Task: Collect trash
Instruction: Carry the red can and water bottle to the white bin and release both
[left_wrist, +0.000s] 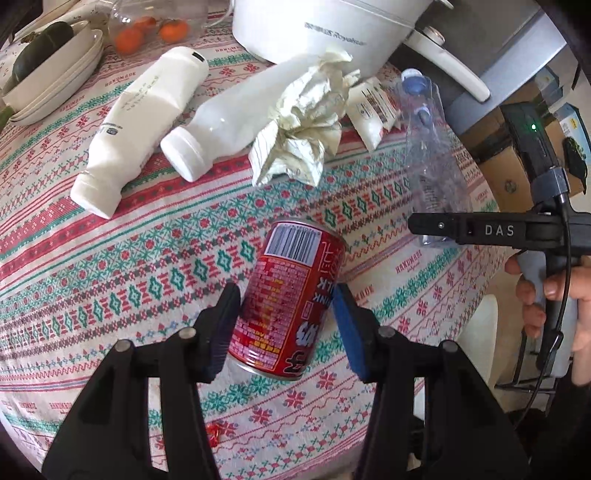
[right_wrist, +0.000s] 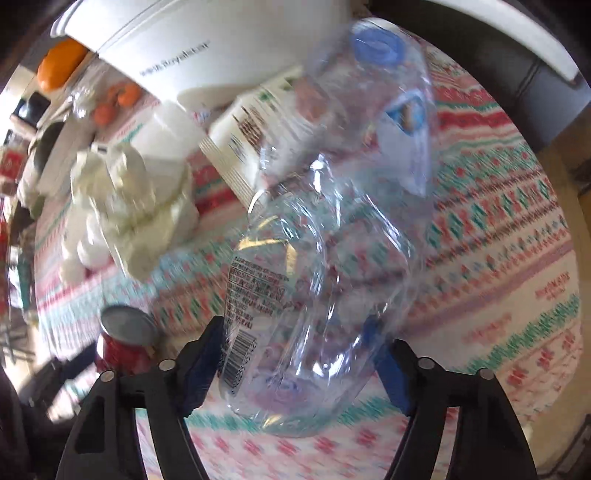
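- Two items gripped, rest of trash untouched on the tablecloth (left_wrist: 110, 266) — my read: task is early, nothing visibly binned; no bin in either view.
- White cooker (left_wrist: 325, 26) at far edge of table: not trash, just backdrop; both bottles point roughly toward it.
- Clear plastic bottle (right_wrist: 325, 258): crushed, empty, held by right gripper (right_wrist: 295, 373). Jaws closed in on its base end, pads touching both sides. Long axis runs away from the camera, blue cap at the far end, tilted up-right. Right view is motion-blurred, so can't tell if it's lifted clear of the cloth; left wrist view shows it near the table's right edge.
- 2 white bottles left lying down: capless one (left_wrist: 140, 125) w/ open neck toward near-left, capped one (left_wrist: 229, 125) w/ cap toward near-left too. Axes roughly parallel, diagonal.
- Crumpled paper (left_wrist: 306, 122): resting against/over the capped bottle. Still to collect.
- Red can (left_wrist: 288, 299): between the pads of left gripper (left_wrist: 284, 325), jaws part-open to can width, both pads touching or v. close. Lies tilted, long axis mostly away from the camera leaning slightly right, barcode end far. Can't tell if it's off the cloth.
- White carton/packet (left_wrist: 373, 110) behind the paper: looks like trash too, left.
- Small red scrap (left_wrist: 214, 439) near the table's front edge: prob. also left.
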